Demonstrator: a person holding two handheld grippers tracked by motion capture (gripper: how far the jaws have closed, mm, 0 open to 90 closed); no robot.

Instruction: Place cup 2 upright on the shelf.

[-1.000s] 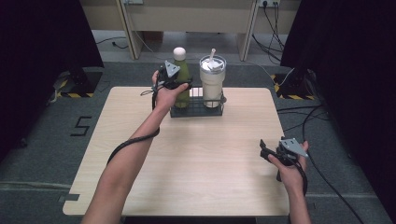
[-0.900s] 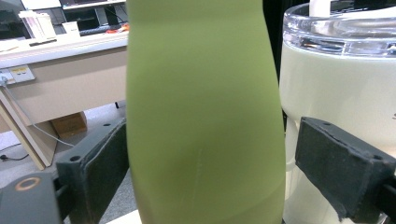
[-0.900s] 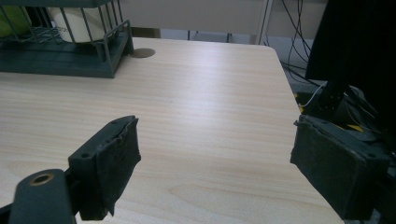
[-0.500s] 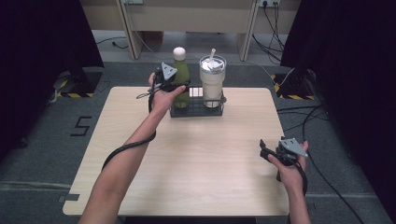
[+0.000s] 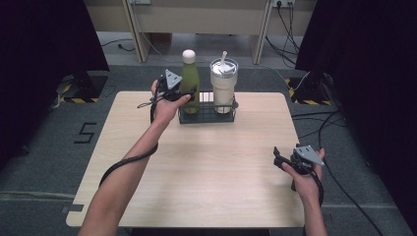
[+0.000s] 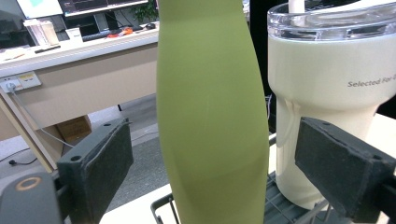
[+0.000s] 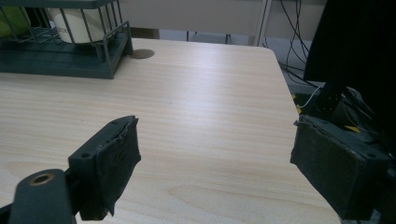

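- While the green bottle [image 5: 190, 83] stands upright in the dark wire rack [image 5: 206, 116] at the far edge of the table [image 5: 196, 167], the left gripper [image 5: 189, 92] has reached it, so the reaching part looks done.
- Its jaws stand wide apart with the bottle between them. The pads [image 6: 108, 161] do not press on it yet, so nothing is held.
- What looks left to do: squeeze the jaws shut on the bottle, then lift it up and out of the rack.
- A white cup [image 5: 223, 86] with a clear lid and a straw stands just beside the bottle in the same rack, on the right.
- The right gripper [image 5: 278, 158] waits near the right edge of the table, well apart from the rack. Its jaws are open too, with bare wood between them.
- From the high view you can see the whole table, both arms and where each gripper sits.
- From the left gripper view you can see the gaps between each pad and the bottle [image 6: 210, 116], which the high view is too far away to show.
- From the right gripper view you can see the rack's bars [image 7: 109, 44] from low down, and a round cap [image 7: 142, 54] set in the wood beside it.
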